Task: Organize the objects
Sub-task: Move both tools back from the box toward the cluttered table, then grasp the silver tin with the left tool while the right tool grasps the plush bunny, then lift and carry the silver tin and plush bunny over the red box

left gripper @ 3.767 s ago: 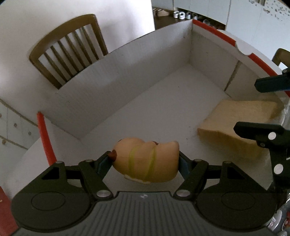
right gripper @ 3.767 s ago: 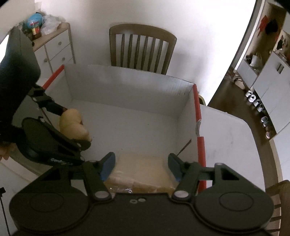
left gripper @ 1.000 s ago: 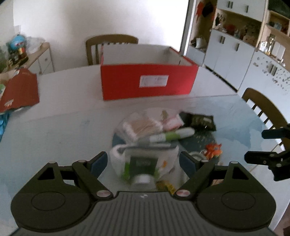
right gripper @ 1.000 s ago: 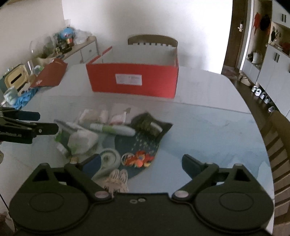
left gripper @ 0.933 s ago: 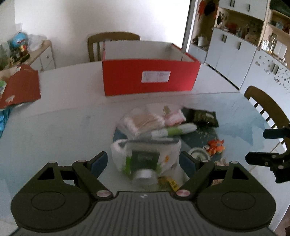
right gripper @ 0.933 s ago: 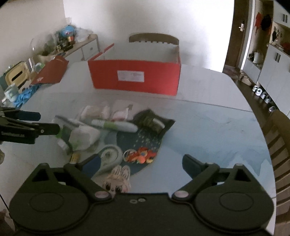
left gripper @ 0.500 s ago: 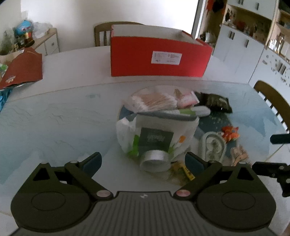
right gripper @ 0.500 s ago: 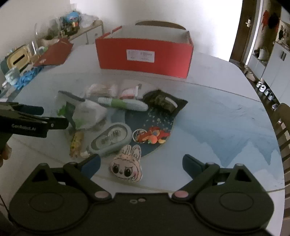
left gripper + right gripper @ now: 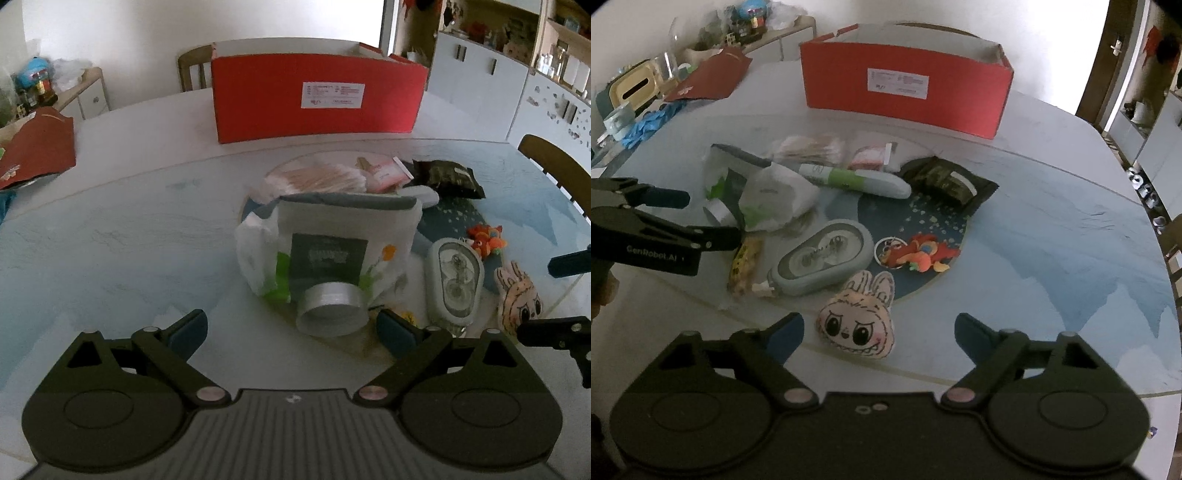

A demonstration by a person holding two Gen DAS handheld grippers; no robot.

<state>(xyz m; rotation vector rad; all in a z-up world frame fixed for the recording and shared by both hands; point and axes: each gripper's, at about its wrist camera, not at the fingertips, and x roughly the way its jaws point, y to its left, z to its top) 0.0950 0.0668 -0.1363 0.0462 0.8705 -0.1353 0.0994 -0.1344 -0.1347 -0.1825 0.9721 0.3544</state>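
A pile of small items lies on the glass table in front of the red box (image 9: 317, 96) (image 9: 905, 74). My left gripper (image 9: 291, 328) (image 9: 713, 216) is open. A silver tape roll (image 9: 332, 308) lies just ahead between its fingers, leaning on a white bag with a dark label (image 9: 332, 240). My right gripper (image 9: 879, 334) (image 9: 557, 297) is closing, and its pads stand apart from the bunny-face plush (image 9: 858, 317) (image 9: 519, 295) between them.
A grey-green oval case (image 9: 822, 258), an orange plush toy (image 9: 923, 254), a green-white tube (image 9: 849, 179), a dark packet (image 9: 945, 181), a swab bag (image 9: 809, 147) and a yellow packet (image 9: 744, 262) lie around. Clutter fills the table's far left (image 9: 646, 96). A chair (image 9: 554, 166) stands at the right.
Both grippers left the box, where the left one held a bun, and now hang empty over the pile. In the last second both sank lower, and the right jaws narrowed.
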